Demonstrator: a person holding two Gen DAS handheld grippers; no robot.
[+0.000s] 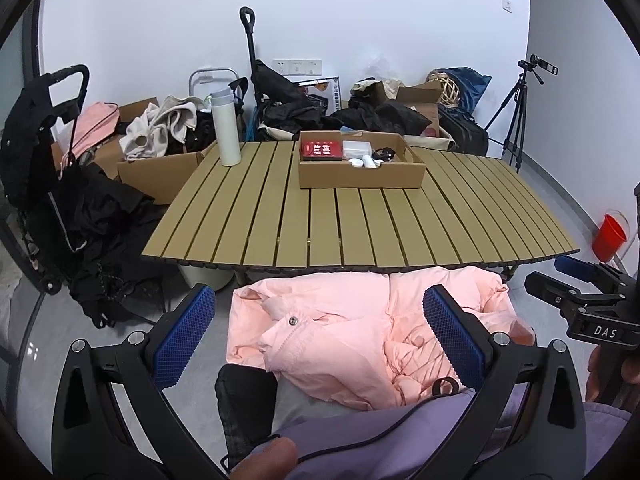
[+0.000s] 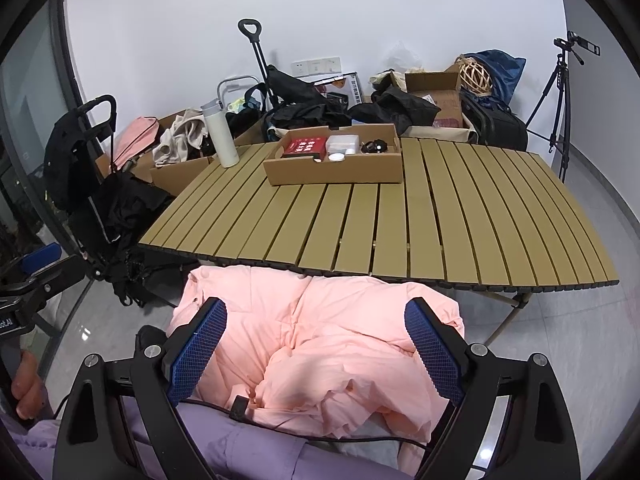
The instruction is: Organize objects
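Observation:
A pink puffer jacket (image 1: 344,328) (image 2: 320,332) lies bunched on the person's lap in front of the slatted table (image 1: 360,216) (image 2: 460,208). My left gripper (image 1: 320,316) hangs open above the jacket, nothing between its blue pads. My right gripper (image 2: 316,328) is open too, over the same jacket, and shows at the right edge of the left wrist view (image 1: 576,280). On the table stands a shallow cardboard box (image 1: 360,178) (image 2: 336,170) with a red packet (image 1: 322,149) (image 2: 304,147), white items and a black item, and a white bottle (image 1: 225,126) (image 2: 219,136).
Behind the table lie cardboard boxes, black bags (image 1: 380,116) and light clothes (image 1: 160,126). A black trolley draped in dark clothing (image 1: 72,184) (image 2: 100,176) stands at the left. A camera tripod (image 1: 516,120) (image 2: 560,100) and a red bucket (image 1: 608,236) are at the right.

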